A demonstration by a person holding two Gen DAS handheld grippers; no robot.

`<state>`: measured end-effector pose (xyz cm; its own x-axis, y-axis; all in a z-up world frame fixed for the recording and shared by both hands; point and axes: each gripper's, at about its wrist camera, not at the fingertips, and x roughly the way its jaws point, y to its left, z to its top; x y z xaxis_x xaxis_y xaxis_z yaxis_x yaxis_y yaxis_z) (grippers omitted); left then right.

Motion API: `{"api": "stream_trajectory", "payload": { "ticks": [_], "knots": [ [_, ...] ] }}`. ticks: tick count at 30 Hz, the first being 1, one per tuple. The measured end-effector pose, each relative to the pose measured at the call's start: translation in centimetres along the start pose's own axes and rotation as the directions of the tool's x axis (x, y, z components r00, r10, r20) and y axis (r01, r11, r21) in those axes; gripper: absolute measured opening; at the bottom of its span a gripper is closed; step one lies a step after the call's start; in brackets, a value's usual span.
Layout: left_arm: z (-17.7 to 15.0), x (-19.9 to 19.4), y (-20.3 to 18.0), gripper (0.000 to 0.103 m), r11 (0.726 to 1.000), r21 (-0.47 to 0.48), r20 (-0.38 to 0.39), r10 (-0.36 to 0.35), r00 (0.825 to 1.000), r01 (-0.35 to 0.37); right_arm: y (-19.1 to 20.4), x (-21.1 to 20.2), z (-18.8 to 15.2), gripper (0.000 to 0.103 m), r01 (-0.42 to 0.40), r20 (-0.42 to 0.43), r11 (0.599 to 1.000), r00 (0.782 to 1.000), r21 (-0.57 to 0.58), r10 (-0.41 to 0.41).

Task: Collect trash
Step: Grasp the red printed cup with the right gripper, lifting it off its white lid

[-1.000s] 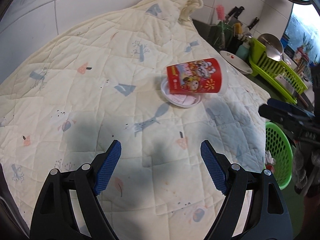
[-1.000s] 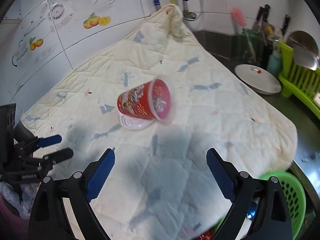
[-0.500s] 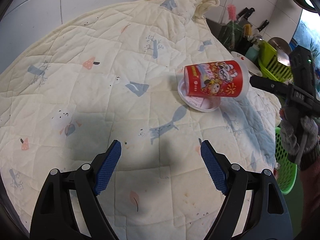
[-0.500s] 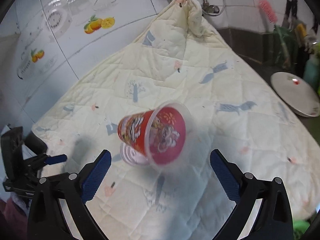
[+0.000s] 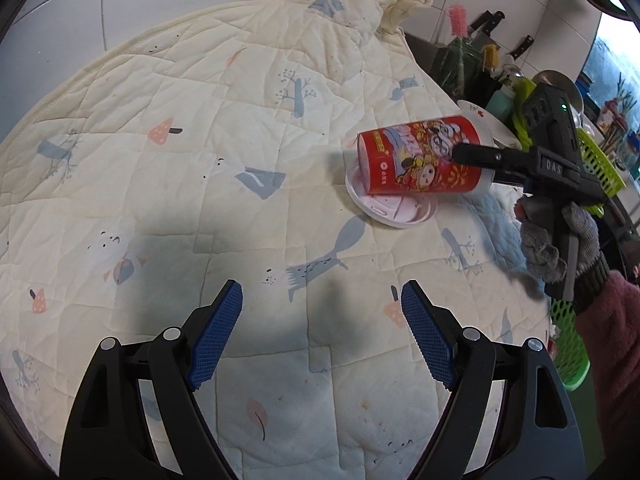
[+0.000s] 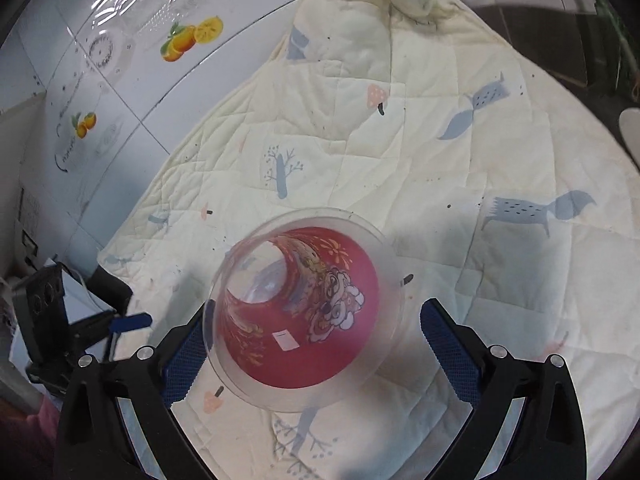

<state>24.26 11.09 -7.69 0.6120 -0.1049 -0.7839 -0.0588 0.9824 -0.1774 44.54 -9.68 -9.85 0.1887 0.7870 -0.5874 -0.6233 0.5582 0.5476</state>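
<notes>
A red printed plastic cup [image 5: 420,156] lies on its side on a white lid [image 5: 392,210] on the cream quilted blanket [image 5: 200,120]. My right gripper [image 5: 464,158] reaches in from the right, held by a gloved hand [image 5: 560,236]. In the right wrist view the cup [image 6: 304,312] shows its open mouth between the fingers of my right gripper [image 6: 316,328], which stands wide open; the right pad is clear of the rim. My left gripper [image 5: 320,296] is open over bare blanket, well short of the cup, and shows at the left as the left gripper [image 6: 128,322].
A green basket [image 5: 568,344] sits past the blanket's right edge. A green dish rack [image 5: 600,160], a white plate [image 5: 480,114], knives and a pink brush [image 5: 458,20] stand at the back right. A tiled wall [image 6: 120,60] runs along the far side.
My right gripper has moved in and down toward the cup, so its open fingers now flank the cup's mouth. The left gripper has crept slightly forward, still open.
</notes>
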Motion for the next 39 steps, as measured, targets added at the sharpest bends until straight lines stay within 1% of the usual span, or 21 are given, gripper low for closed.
{"api": "stream_trajectory", "payload": {
  "ticks": [3, 10, 12, 16, 19, 23, 25, 29, 30, 32, 33, 34, 36, 39],
  "knots": [
    [0.0, 0.4, 0.1, 0.081, 1.0, -0.003, -0.008, 0.0, 1.0, 0.0, -0.9, 0.5, 0.0, 0.096, -0.052, -0.01, 0.997, 0.999, 0.049, 0.053],
    [0.0, 1.1, 0.2, 0.081, 1.0, -0.008, -0.021, 0.006, 1.0, -0.006, -1.2, 1.3, -0.1, 0.096, -0.089, -0.035, 0.993, 0.995, 0.075, 0.091],
    [0.0, 1.1, 0.1, 0.081, 1.0, -0.007, -0.023, 0.004, 1.0, -0.004, -1.3, 1.2, -0.1, 0.096, -0.122, -0.022, 0.989, 0.992, 0.088, 0.124],
    [0.0, 1.3, -0.1, 0.081, 1.0, -0.003, -0.026, 0.004, 1.0, -0.004, -1.9, 0.9, 0.1, 0.096, -0.19, 0.024, 0.968, 0.982, 0.163, 0.188],
    [0.0, 1.4, -0.1, 0.081, 1.0, -0.001, -0.03, 0.003, 1.0, -0.003, -1.9, 0.9, 0.3, 0.096, -0.206, 0.037, 0.962, 0.978, 0.179, 0.203],
    [0.1, 1.5, 0.0, 0.081, 1.0, 0.0, -0.03, 0.001, 1.0, -0.001, -1.9, 1.2, 0.4, 0.096, -0.247, 0.042, 0.946, 0.969, 0.211, 0.244],
    [0.1, 1.5, 0.0, 0.081, 1.0, -0.001, -0.031, 0.001, 1.0, -0.001, -1.8, 1.3, 0.4, 0.096, -0.246, 0.04, 0.944, 0.969, 0.221, 0.243],
    [0.2, 1.7, -0.1, 0.081, 1.0, 0.002, -0.029, 0.004, 1.0, -0.004, -1.2, 1.3, 0.1, 0.094, -0.215, 0.02, 0.952, 0.976, 0.216, 0.216],
    [0.3, 1.7, -0.2, 0.081, 1.0, 0.003, -0.027, 0.007, 1.0, -0.007, -1.1, 1.2, 0.1, 0.088, -0.201, 0.022, 0.956, 0.979, 0.214, 0.201],
    [0.4, 1.7, -0.3, 0.081, 1.0, 0.001, -0.023, 0.008, 1.0, -0.008, -0.9, 1.0, -0.2, 0.087, -0.202, 0.025, 0.954, 0.979, 0.22, 0.201],
    [0.5, 1.7, -0.3, 0.081, 1.0, 0.003, -0.021, 0.008, 1.0, -0.008, -0.7, 0.7, -0.3, 0.087, -0.185, 0.027, 0.958, 0.983, 0.219, 0.184],
    [0.5, 1.8, -0.5, 0.081, 1.0, 0.007, -0.019, 0.012, 1.0, -0.011, -0.4, 0.3, -0.5, 0.086, -0.169, 0.042, 0.962, 0.986, 0.215, 0.163],
    [0.8, 2.0, -0.9, 0.081, 1.0, 0.02, -0.02, 0.011, 1.0, -0.011, 0.0, -0.6, -0.6, 0.086, -0.171, 0.074, 0.96, 0.985, 0.221, 0.158],
    [1.3, 2.3, -1.6, 0.081, 0.998, 0.049, -0.009, 0.025, 1.0, -0.025, 0.7, -3.4, -1.1, 0.086, -0.177, 0.148, 0.958, 0.978, 0.226, 0.146]
  ]
}}
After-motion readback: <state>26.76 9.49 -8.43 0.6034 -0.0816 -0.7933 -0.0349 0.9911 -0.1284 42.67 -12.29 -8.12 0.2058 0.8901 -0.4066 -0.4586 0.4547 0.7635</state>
